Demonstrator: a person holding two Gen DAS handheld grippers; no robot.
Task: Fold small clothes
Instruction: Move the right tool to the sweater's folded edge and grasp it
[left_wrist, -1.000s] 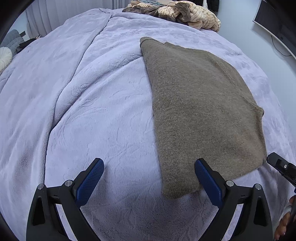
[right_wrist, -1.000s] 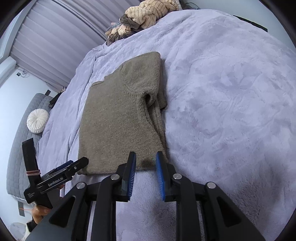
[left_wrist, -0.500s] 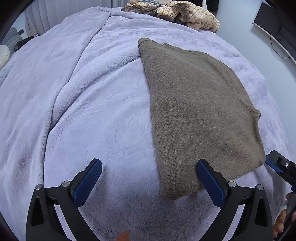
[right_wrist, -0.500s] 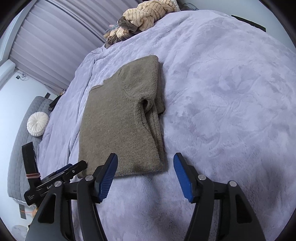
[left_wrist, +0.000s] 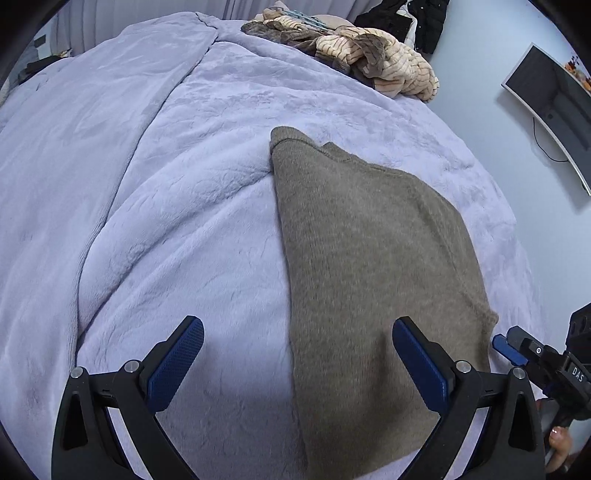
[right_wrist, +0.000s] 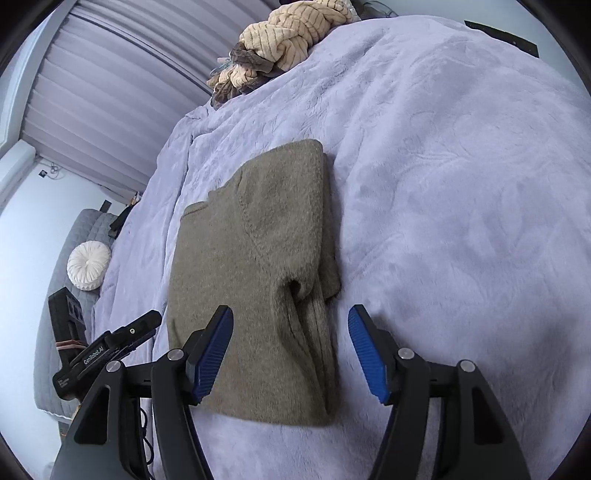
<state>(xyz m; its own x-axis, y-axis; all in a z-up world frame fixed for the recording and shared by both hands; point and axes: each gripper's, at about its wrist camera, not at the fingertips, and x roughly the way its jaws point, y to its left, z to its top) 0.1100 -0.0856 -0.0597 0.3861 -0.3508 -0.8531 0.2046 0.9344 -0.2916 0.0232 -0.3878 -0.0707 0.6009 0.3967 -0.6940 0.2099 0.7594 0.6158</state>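
Lavender plush bedding covers the bed (left_wrist: 155, 206) that fills both views, and it is the surface for the folding. Both claws stand wide open and hold nothing: the left claw (left_wrist: 297, 360) hovers over the near left edge of the olive-brown knitted sweater (left_wrist: 373, 266), one blue pad over bare blanket and the other over the knit, while the right claw (right_wrist: 290, 349) straddles the near right corner, where a tucked sleeve bunches into thick ridges. That sweater lies flat in a long, already narrowed rectangle running away from the claws. It looks soft, limp and fairly thick, so it should drape and sag when lifted; pinching all layers at the two near corners seems the safest hold. Far beyond, a heap of striped cream and brown clothes (left_wrist: 369, 62) waits at the bed's far edge.
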